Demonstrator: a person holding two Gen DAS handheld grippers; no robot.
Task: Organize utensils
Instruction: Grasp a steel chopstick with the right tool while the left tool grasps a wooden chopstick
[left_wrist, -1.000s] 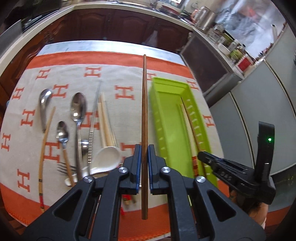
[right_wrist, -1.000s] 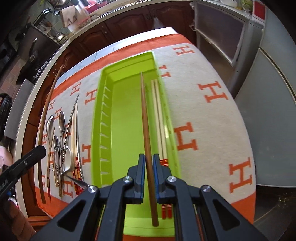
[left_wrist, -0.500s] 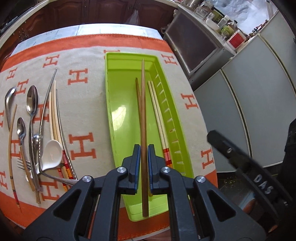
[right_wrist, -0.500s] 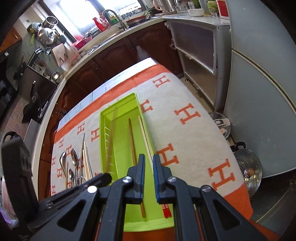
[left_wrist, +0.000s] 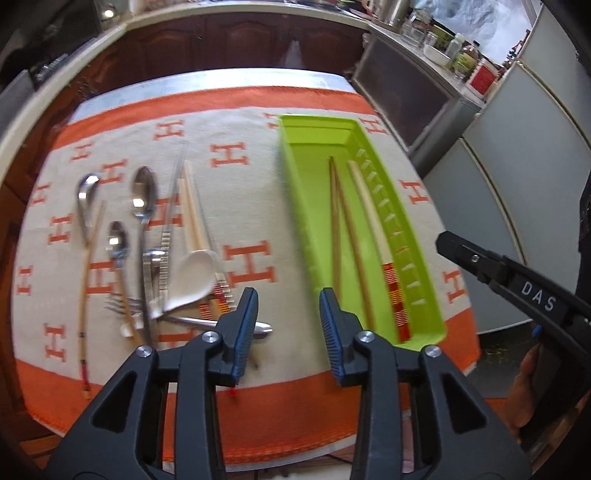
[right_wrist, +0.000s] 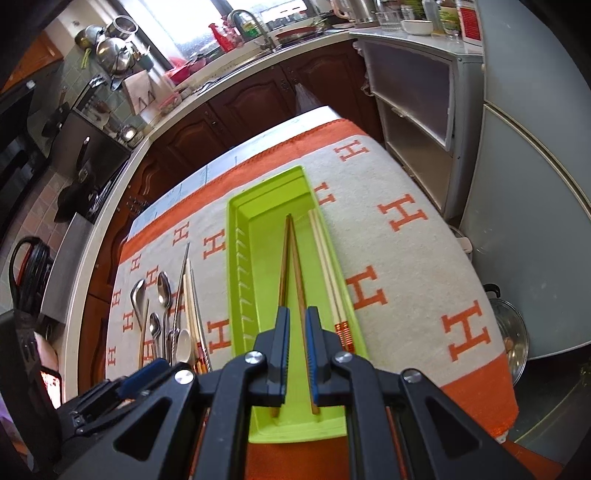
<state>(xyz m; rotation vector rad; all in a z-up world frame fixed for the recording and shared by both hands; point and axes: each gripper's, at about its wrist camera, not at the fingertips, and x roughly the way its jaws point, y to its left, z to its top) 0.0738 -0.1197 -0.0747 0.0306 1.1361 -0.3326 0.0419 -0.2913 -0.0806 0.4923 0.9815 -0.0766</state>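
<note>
The green tray (left_wrist: 295, 192) sits near the tabletop's right edge, bare cloth (left_wrist: 251, 206) between it and the loose utensils (left_wrist: 147, 258); the left tool (left_wrist: 288, 325) is opening, empty, its brown chopstick (left_wrist: 351, 236) now in the tray; the right tool (right_wrist: 295, 345) is nearly closed, empty.

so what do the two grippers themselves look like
Both are black plastic with triangular cut-outs and silver bolt heads. The left gripper and the right gripper have jaws lined with ribbed blue pads. White letters "DAS" are printed on the right gripper's side, seen in the left wrist view.
</note>
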